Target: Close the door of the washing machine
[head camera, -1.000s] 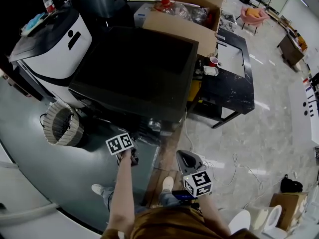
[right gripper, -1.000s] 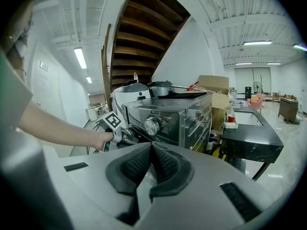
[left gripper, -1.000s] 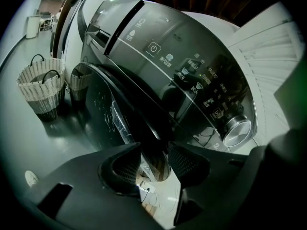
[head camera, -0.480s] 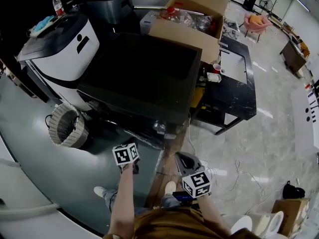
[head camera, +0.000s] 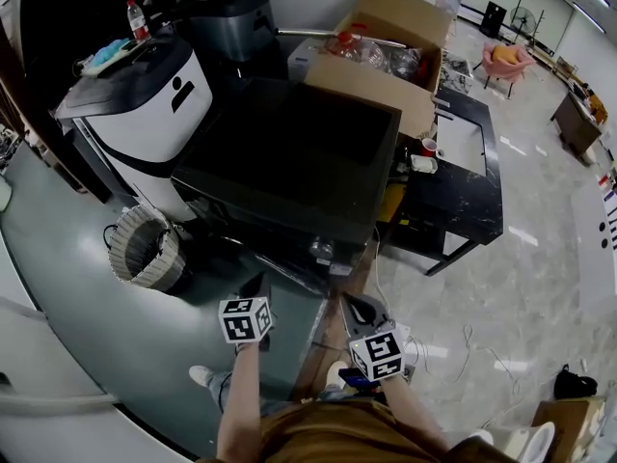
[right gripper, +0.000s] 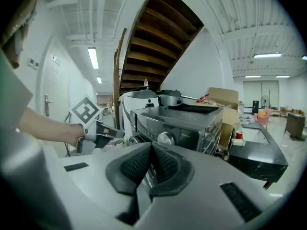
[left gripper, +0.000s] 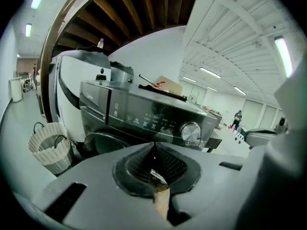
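The left tongs (left gripper: 153, 150) have pulled back from the front of the washing machine (head camera: 289, 162) and come up a bit. Their jaws have just been closing and now press together, with nothing between them. The right tongs (right gripper: 151, 150) are pressed together too, and empty.

The washing machine stands in the middle, just past both tongs. Its round door (left gripper: 103, 140) sits low on the front, under the buttons. It looks shut and flat against the front, so I think the job is done, or almost. The tongs hide its lower part, so I am not sure.

The machine is dark, smooth and boxy, with a shiny round knob (left gripper: 190, 132). To its left stands a round woven basket (head camera: 143, 249). On the far right sits a brown cardboard box (head camera: 381, 61).
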Available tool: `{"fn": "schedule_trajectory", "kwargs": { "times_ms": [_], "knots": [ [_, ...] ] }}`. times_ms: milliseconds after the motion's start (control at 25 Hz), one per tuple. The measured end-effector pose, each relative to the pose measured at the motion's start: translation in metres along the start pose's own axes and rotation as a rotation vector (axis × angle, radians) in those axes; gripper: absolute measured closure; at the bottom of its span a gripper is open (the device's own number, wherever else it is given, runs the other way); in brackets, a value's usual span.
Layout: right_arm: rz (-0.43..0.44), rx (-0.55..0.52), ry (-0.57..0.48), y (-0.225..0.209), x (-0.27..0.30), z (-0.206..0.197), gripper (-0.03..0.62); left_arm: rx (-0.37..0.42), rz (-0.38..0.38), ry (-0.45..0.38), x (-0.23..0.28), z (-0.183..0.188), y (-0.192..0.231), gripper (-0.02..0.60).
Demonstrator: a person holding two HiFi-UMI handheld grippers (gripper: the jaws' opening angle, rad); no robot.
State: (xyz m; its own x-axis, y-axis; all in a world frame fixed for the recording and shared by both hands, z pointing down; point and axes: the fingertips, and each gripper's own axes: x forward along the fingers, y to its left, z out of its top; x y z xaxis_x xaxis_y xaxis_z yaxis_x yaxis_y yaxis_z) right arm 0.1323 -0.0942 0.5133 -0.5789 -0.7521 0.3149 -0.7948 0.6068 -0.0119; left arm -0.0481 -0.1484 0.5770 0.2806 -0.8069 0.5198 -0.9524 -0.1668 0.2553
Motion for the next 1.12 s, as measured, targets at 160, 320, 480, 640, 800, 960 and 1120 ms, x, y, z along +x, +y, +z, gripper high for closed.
{"fn": "schedule_trajectory", "kwargs": {
  "times_ms": [160,320,480,640,800,960,1120],
  "knots": [
    [-0.054,-0.015,-0.033,-0.008,-0.003,0.013,0.582,0.007,0.009,-0.064,-0.026,0.016,-0.003,0.552],
    [-0.053,-0.027,-0.051,-0.004,-0.002,0.019,0.582,0.03,0.004,-0.128,-0.048,0.032,-0.01,0.556],
    [-0.044,-0.04,-0.061,0.003,-0.001,0.024,0.582,0.055,0.002,-0.178,-0.061,0.041,-0.013,0.557],
    [-0.05,-0.044,-0.069,0.005,-0.002,0.025,0.583,0.047,0.011,-0.172,-0.065,0.038,-0.009,0.557],
    [-0.049,-0.053,-0.063,0.008,-0.002,0.025,0.583,0.028,0.0,-0.205,-0.072,0.043,-0.008,0.557],
    [-0.043,-0.062,-0.061,0.012,-0.002,0.024,0.582,0.011,0.0,-0.214,-0.075,0.042,-0.006,0.557],
    [-0.04,-0.081,-0.055,0.015,-0.002,0.024,0.583,0.01,0.002,-0.225,-0.079,0.042,-0.004,0.557]
  ]
}}
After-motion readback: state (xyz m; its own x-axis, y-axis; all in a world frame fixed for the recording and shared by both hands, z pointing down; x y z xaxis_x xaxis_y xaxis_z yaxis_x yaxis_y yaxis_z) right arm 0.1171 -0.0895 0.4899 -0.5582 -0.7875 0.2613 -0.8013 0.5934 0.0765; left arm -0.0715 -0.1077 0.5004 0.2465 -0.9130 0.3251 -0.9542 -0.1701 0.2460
